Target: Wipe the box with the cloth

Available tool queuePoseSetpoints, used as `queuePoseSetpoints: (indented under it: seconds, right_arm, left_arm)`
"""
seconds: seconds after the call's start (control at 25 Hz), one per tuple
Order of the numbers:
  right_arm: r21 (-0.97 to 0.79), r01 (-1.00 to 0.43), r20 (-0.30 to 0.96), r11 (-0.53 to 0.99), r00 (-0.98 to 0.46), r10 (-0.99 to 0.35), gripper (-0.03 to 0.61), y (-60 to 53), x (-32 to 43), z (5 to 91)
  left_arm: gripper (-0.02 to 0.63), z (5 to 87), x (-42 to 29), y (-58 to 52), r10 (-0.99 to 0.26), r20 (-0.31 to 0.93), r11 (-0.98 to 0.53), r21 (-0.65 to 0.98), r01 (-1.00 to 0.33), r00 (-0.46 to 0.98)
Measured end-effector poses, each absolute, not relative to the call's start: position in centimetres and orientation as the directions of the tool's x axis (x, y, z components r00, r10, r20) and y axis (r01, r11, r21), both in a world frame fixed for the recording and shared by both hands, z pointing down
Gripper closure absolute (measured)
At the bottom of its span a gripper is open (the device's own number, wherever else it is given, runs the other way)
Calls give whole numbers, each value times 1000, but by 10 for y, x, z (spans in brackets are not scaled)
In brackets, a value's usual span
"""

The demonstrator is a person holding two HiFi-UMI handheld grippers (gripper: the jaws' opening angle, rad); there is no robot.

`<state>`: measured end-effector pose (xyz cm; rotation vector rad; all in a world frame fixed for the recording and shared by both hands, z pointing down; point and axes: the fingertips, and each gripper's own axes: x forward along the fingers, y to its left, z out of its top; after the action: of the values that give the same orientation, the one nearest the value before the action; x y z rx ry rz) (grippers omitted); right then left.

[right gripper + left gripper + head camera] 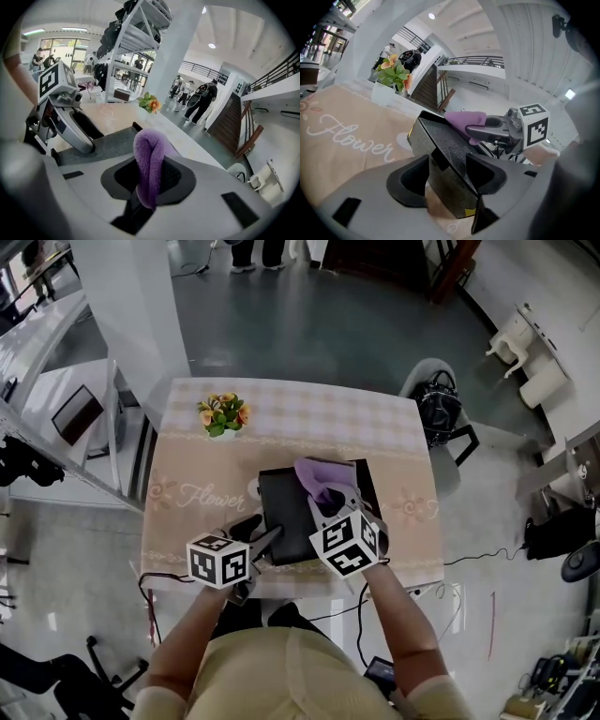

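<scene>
Two grips matter here, and both look sound. Nearest me, the left gripper (447,174) has its dark fingers closed on the near corner of the flat black rectangular box (440,140), a pad on either side. That braces the box where it lies on the beige tablecloth with white "Flower" script (183,495).

Just beside it, the right gripper (149,177) pinches a fold of the fluffy purple cloth (149,154) tight between its fingers. The loose end reaches forward over the lid (the head view shows it bunched toward the box's far edge). I cannot tell whether it presses on the surface.

To wipe well, I judge I should bring the cloth down flat on the lid rather than drag a single fold. I would press lightly and sweep in straight, overlapping strokes, so the push does not twist the box out of the left fingers. The corner under those fingers will need a re-grip.

Farther off, the small white pot of orange and yellow flowers (223,415) stands well apart, and my strokes should stop short of it.
</scene>
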<state>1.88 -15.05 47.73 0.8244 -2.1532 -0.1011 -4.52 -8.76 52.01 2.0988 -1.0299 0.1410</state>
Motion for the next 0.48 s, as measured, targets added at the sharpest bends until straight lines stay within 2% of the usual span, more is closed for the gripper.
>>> queuePoseSetpoints:
  seconds: [0.48]
  right_arm:
    - [190,-386,733,903,-556,-392,495,-128,-27,496]
  left_arm:
    - [359,521,-46,-81,-625,401,-371,603,-706,670]
